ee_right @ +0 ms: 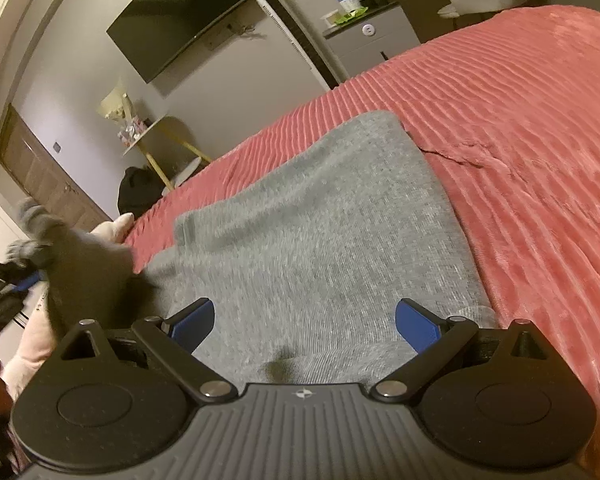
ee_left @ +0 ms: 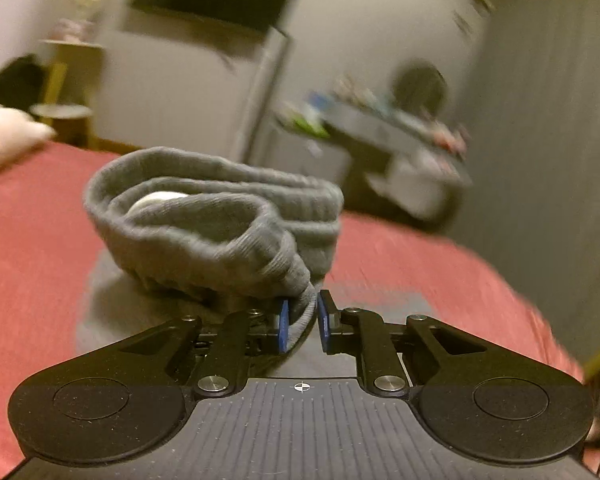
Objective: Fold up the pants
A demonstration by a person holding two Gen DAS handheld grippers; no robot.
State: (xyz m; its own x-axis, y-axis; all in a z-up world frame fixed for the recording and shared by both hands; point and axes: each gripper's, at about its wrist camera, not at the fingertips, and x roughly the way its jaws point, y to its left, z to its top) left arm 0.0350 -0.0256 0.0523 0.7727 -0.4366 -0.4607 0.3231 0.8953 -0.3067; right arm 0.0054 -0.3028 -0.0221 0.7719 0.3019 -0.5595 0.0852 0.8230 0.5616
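1. Your left gripper has its blue pads pinched onto a bunched edge of the grey pants; the ribbed waistband rises in a loop just beyond the fingertips, lifted off the bed.
2. Inside that loop a small pale patch shows, but the blur hides what it is.
3. Your right gripper stands wide open with nothing between its blue pads; it hovers over the flat part of the grey pants, and you cannot tell from this view whether the fingertips touch the cloth.
4. Under both grippers the pants lie spread on the pink ribbed bedspread, with a fold edge running across the cloth ahead of your right gripper.
5. At the left edge of the right wrist view, a raised bunch of grey fabric meets a blue pad, which is your other gripper's hold seen from the side.
6. A pale pillow sits at the bed's left edge.
7. Beyond the bed, a wall-mounted television hangs dark, beside a tall white floor-standing unit.
8. Far right, a grey drawer cabinet carries small containers on top.
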